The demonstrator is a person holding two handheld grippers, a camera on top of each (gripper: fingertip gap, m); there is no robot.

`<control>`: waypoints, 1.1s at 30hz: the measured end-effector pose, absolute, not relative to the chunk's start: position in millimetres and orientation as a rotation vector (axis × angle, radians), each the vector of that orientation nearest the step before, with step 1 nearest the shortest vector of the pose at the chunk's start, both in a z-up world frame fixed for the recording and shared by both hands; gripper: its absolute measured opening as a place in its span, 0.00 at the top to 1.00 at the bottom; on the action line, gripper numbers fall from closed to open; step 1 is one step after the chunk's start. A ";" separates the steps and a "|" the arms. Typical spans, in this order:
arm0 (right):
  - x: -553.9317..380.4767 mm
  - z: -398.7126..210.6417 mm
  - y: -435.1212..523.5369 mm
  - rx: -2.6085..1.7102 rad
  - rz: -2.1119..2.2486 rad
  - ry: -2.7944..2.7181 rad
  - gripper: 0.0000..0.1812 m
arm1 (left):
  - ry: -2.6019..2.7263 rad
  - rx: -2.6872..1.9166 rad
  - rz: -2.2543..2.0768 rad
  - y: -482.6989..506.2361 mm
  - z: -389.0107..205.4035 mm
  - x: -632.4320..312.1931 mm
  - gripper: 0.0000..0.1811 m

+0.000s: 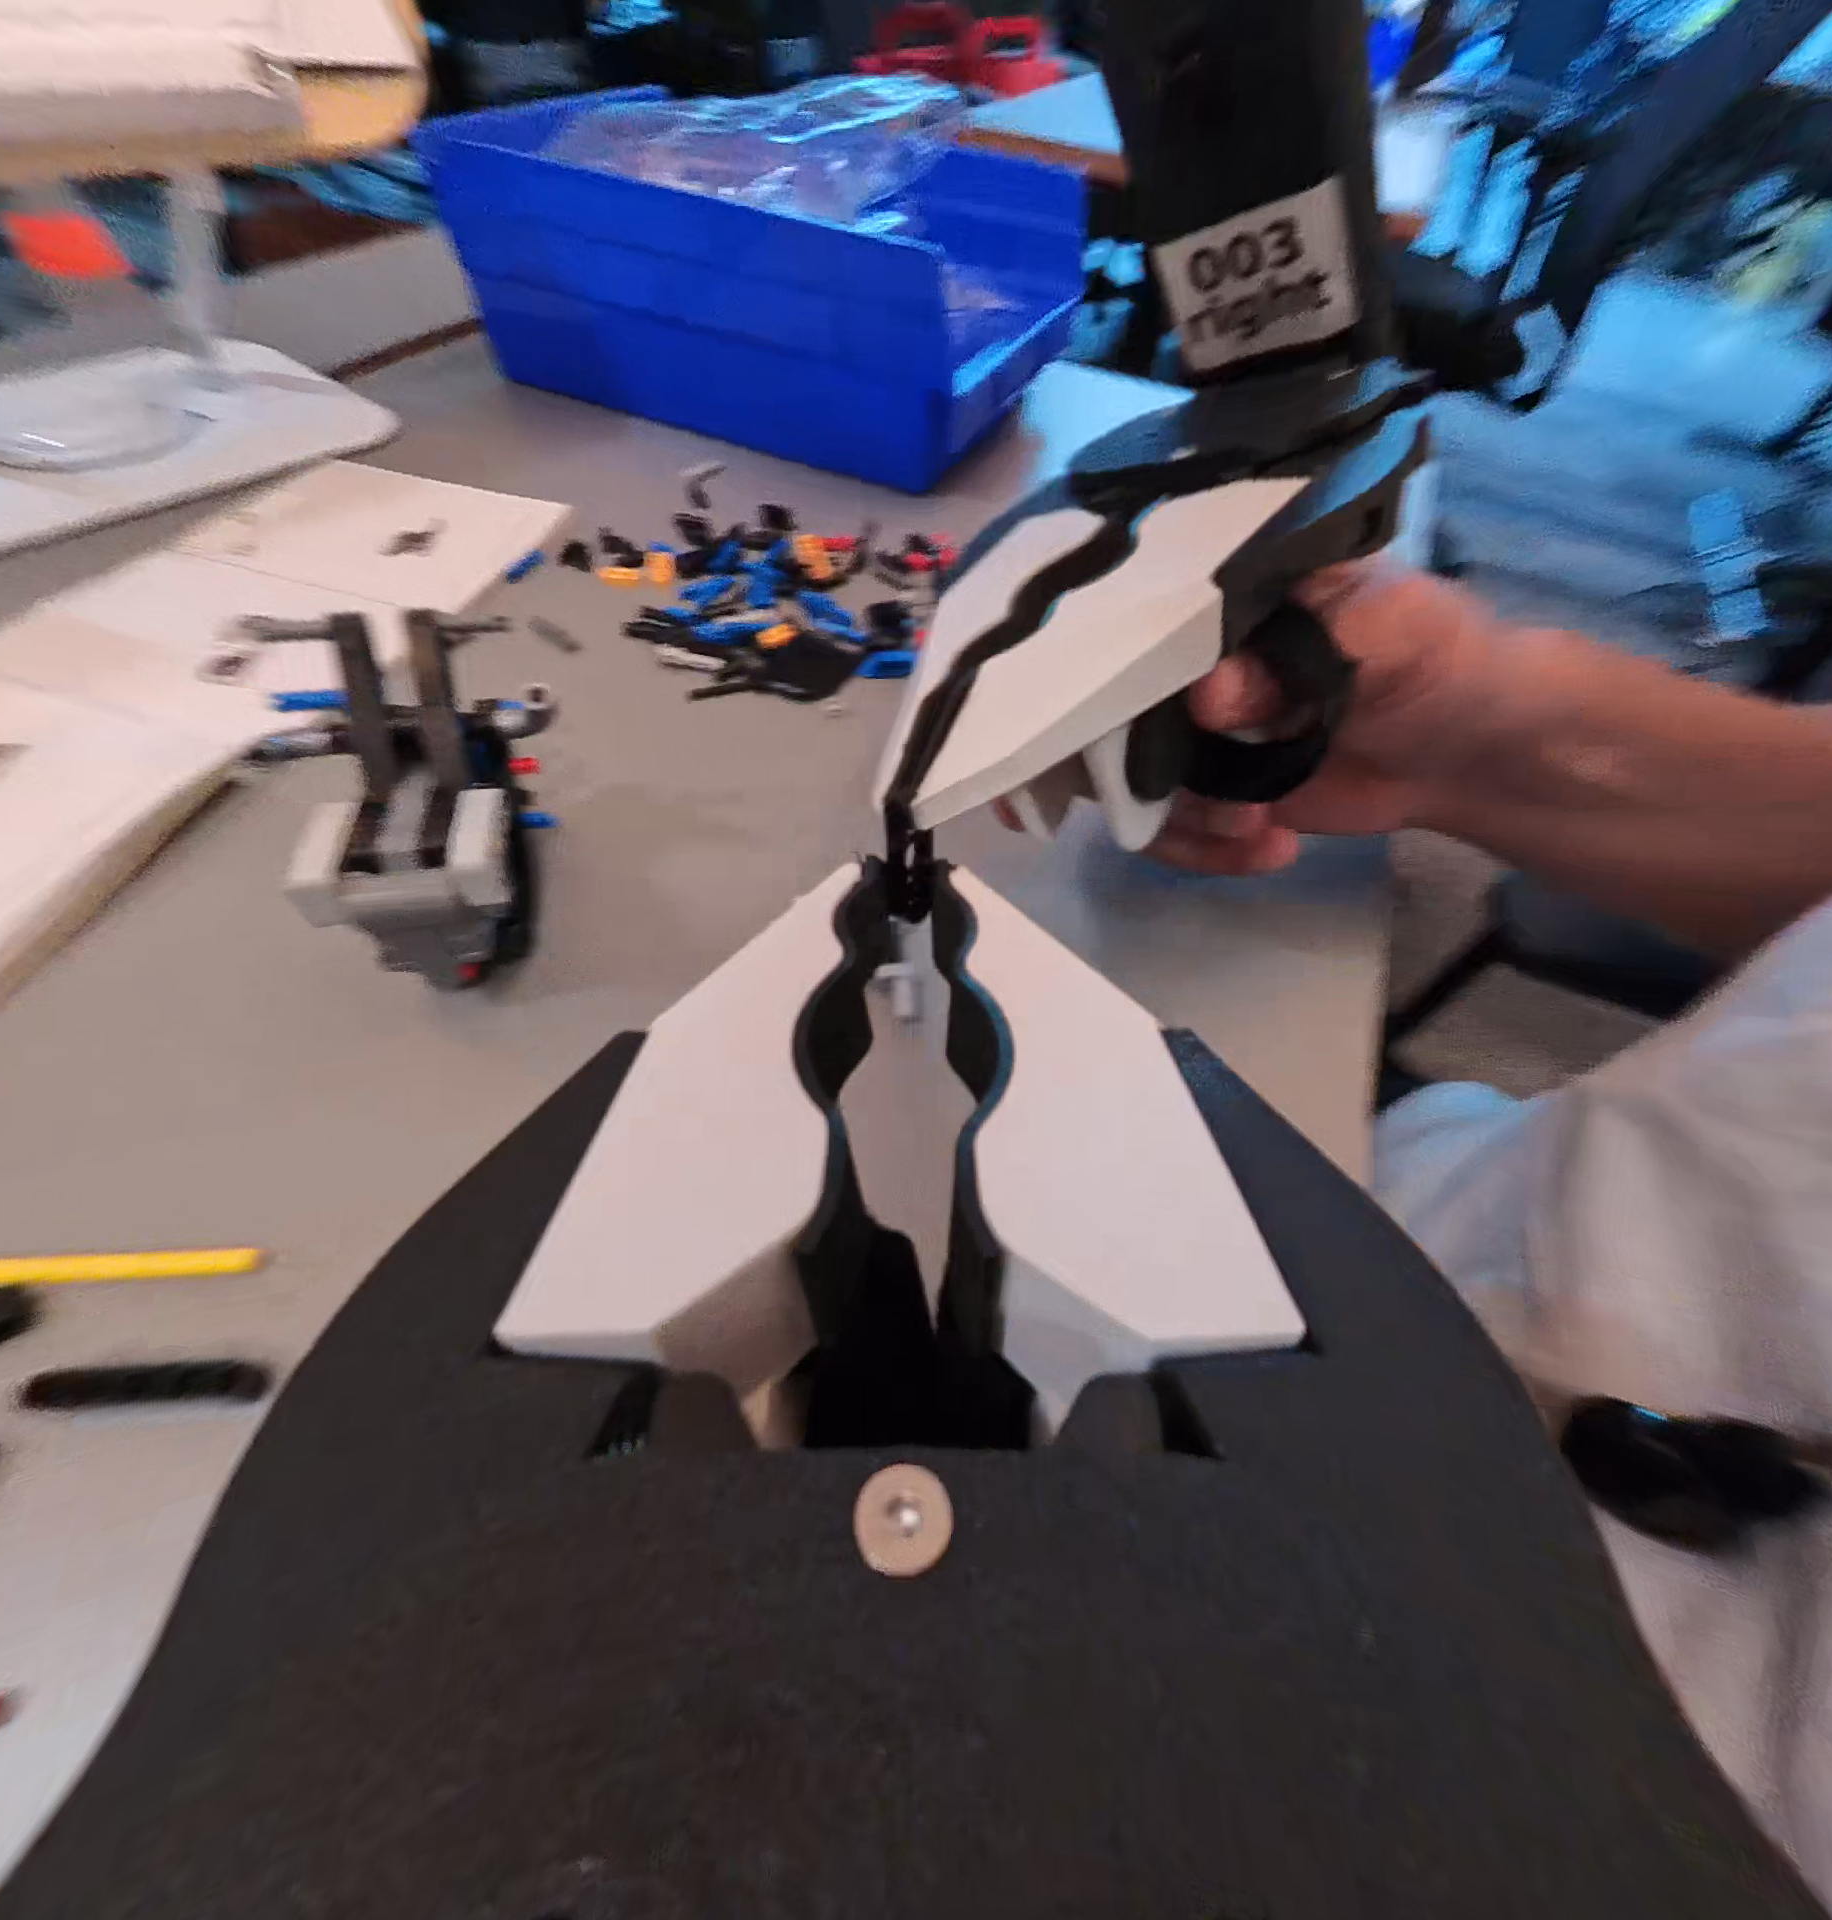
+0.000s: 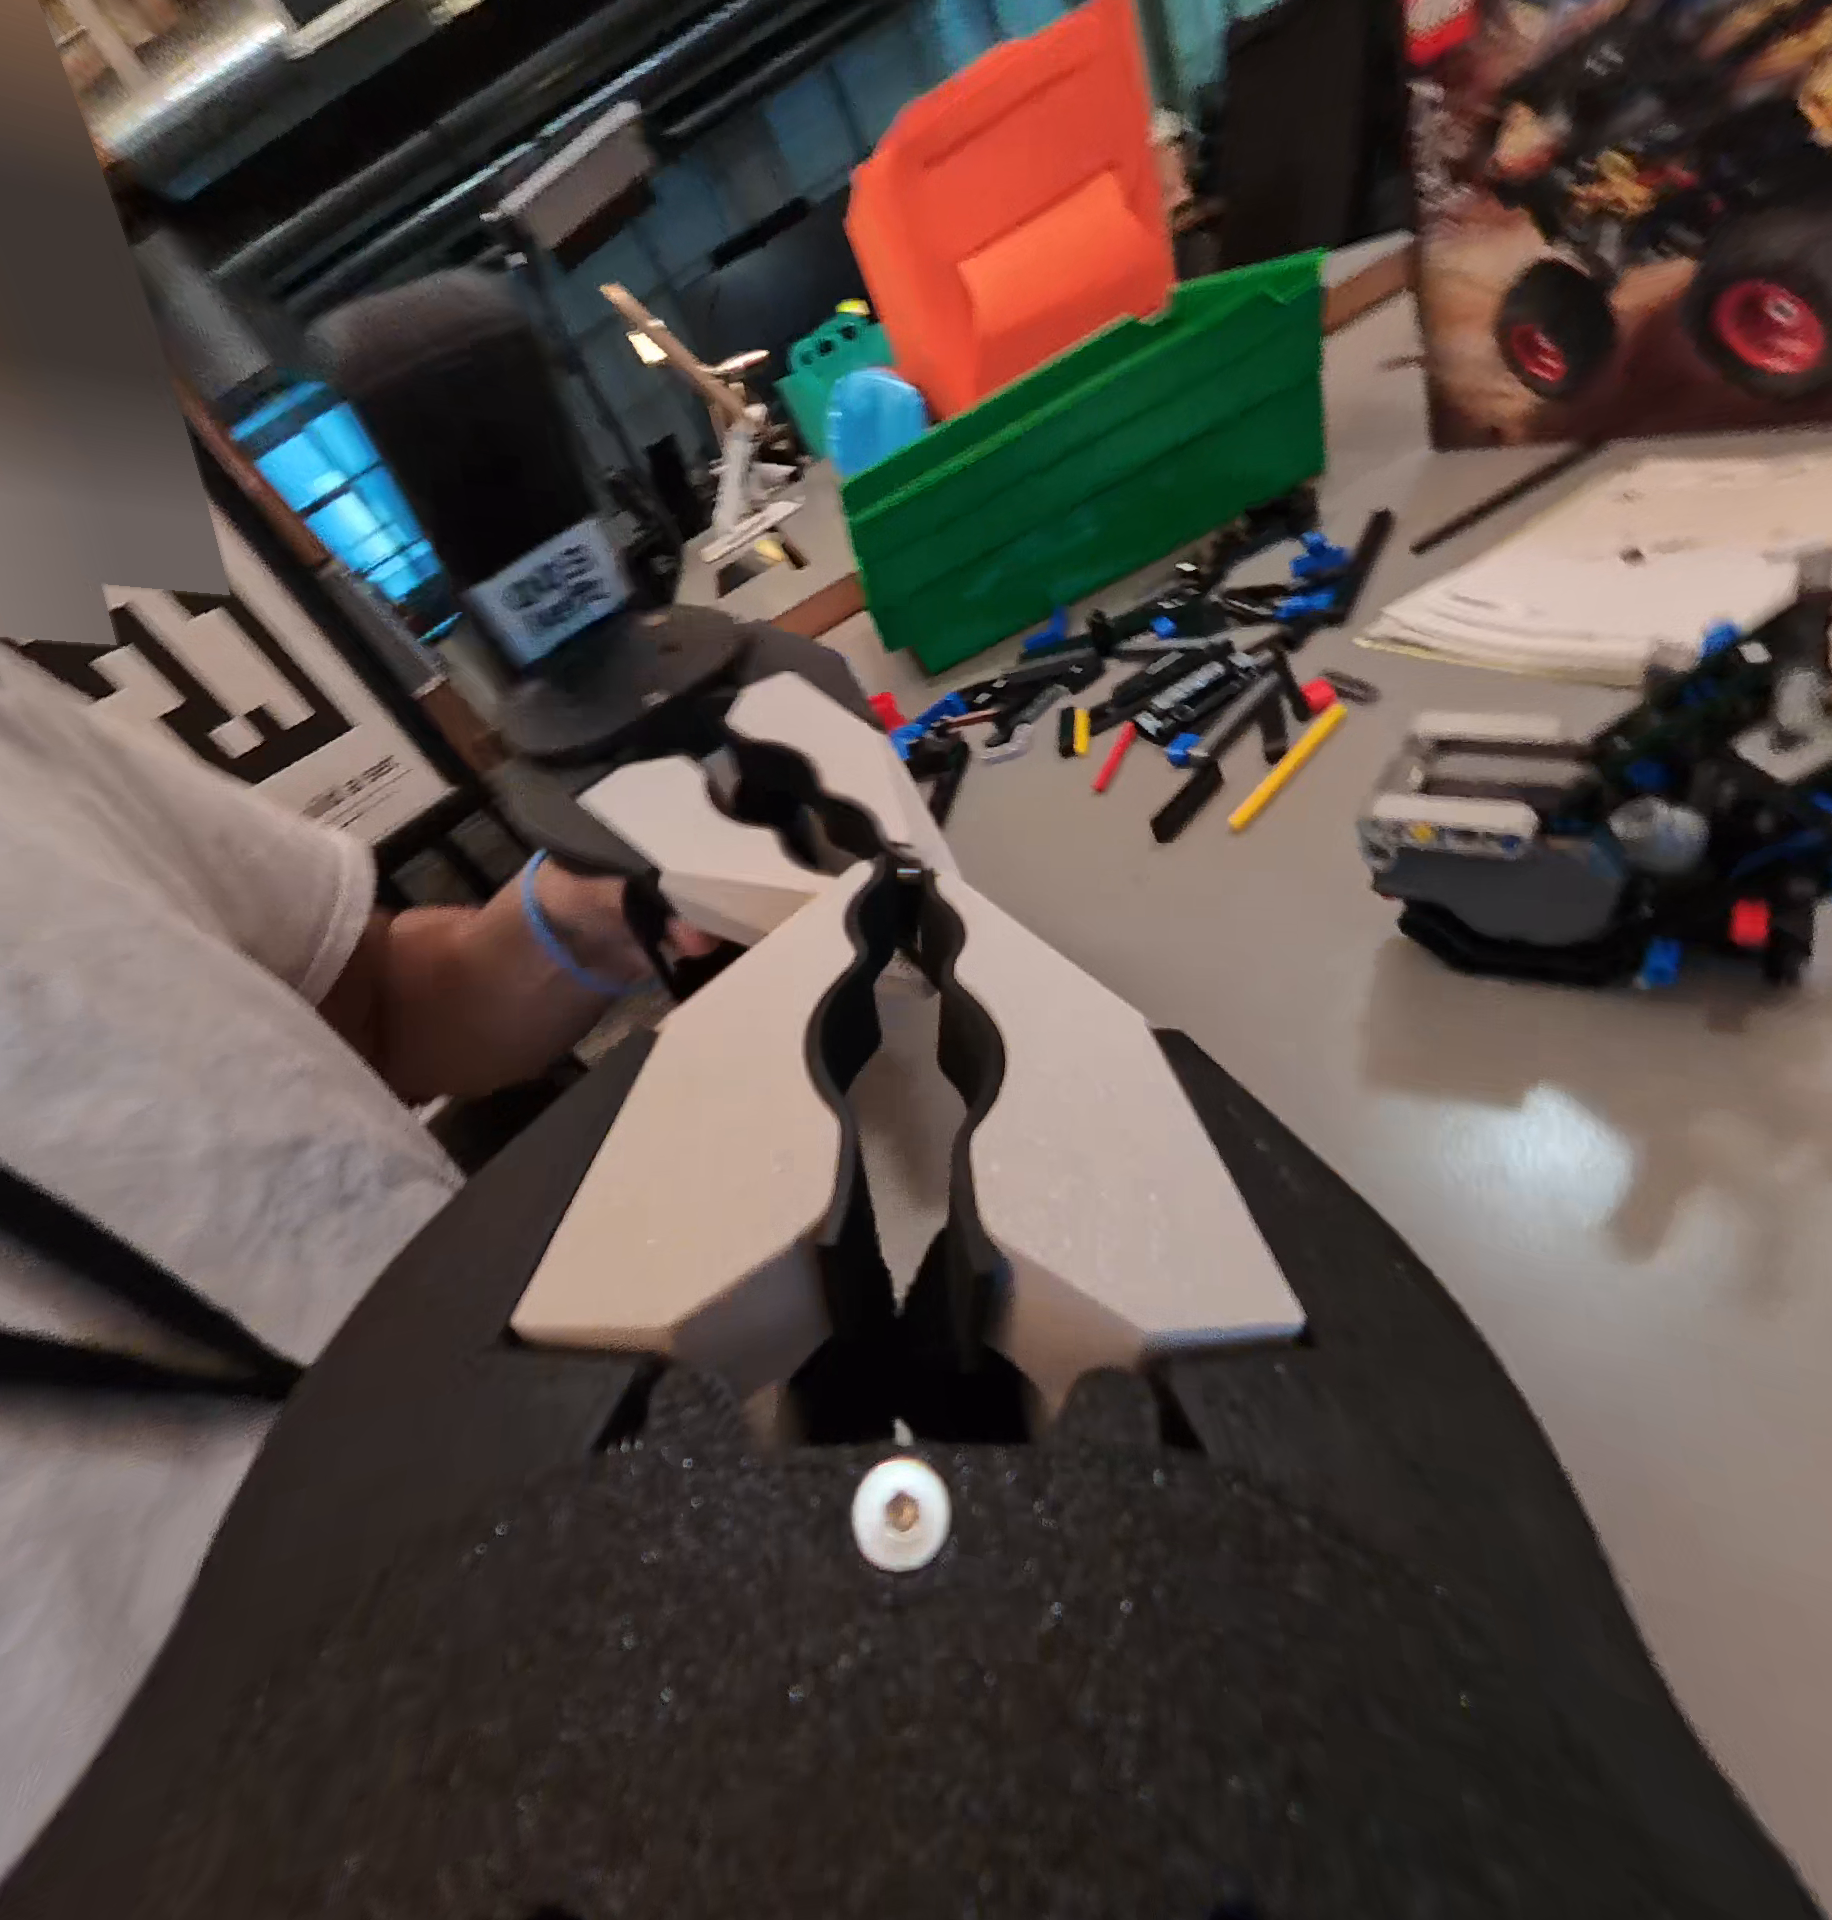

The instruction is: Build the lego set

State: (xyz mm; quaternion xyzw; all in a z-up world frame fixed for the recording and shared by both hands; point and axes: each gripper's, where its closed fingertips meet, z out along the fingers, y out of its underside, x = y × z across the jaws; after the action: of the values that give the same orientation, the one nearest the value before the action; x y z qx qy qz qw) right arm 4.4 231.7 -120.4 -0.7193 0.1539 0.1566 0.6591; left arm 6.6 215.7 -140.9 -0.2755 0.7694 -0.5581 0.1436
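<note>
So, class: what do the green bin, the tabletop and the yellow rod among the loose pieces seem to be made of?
Green bin: probably moulded plastic, with a uniform saturated colour, a stepped wall and a soft sheen.
Tabletop: a smooth grey laminate or coated board, semi-gloss, since it mirrors a bright patch of light.
Yellow rod: likely hard plastic, evenly coloured and straight; blur hides its finer finish.

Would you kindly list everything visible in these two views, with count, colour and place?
small black piece: one, black, pinched between both gripper tips
partly built model: one, grey-black with blue pins, on the table
loose pieces: many, mixed colours, beside the green bin
green bin: one, behind the pieces
blue bin: one, far side
instruction sheets: several, white
left gripper: shut
right gripper: shut
</note>
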 end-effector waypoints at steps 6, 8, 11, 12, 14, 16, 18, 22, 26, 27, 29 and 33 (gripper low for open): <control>-5.0 -115.4 228.5 -1.703 0.518 0.156 0.99 | 2.391 -0.858 -1.966 208.1 -128.2 -6.3 0.98; -4.6 -116.2 228.4 -1.720 0.559 0.133 0.99 | 2.416 -0.860 -1.996 208.1 -128.4 -6.9 0.98; -3.3 -120.7 228.2 -1.747 0.626 0.133 0.99 | 2.437 -0.869 -1.985 210.0 -131.3 -5.4 0.98; -2.2 -121.9 228.5 -1.748 0.643 0.140 0.99 | 2.431 -0.874 -1.985 211.2 -131.4 -4.4 0.98; 0.3 -122.7 229.0 -1.739 0.667 0.155 0.99 | 2.423 -0.893 -1.985 213.4 -132.3 -2.6 0.98; 1.1 -125.1 230.7 -1.736 0.689 0.169 0.99 | 2.428 -0.911 -1.978 214.7 -134.6 -1.9 0.98; 3.6 -126.4 232.5 -1.725 0.692 0.186 0.99 | 2.414 -0.929 -1.976 217.0 -136.0 0.6 0.98; 4.7 -126.2 233.6 -1.704 0.715 0.199 0.99 | 2.389 -0.986 -2.046 218.6 -134.8 1.8 0.99; 4.5 -126.1 233.3 -1.703 0.733 0.197 0.99 | 2.369 -1.012 -2.104 219.0 -133.2 1.8 0.99; 4.7 -127.1 233.1 -1.709 0.735 0.198 0.99 | 2.365 -1.014 -2.107 219.9 -132.9 2.5 0.99; 5.2 -127.7 232.9 -1.713 0.739 0.200 0.99 | 2.372 -1.006 -2.094 220.6 -133.4 2.8 0.99; 4.5 -127.0 232.7 -1.708 0.757 0.197 0.99 | 2.388 -0.980 -2.074 220.9 -133.1 1.6 0.99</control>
State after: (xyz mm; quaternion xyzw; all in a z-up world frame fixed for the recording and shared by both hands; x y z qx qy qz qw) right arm 4.5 232.7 -127.0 -0.7339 0.0846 0.3251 0.5904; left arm 1.6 220.9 -133.1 -0.2950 0.7186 -0.6241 -0.0847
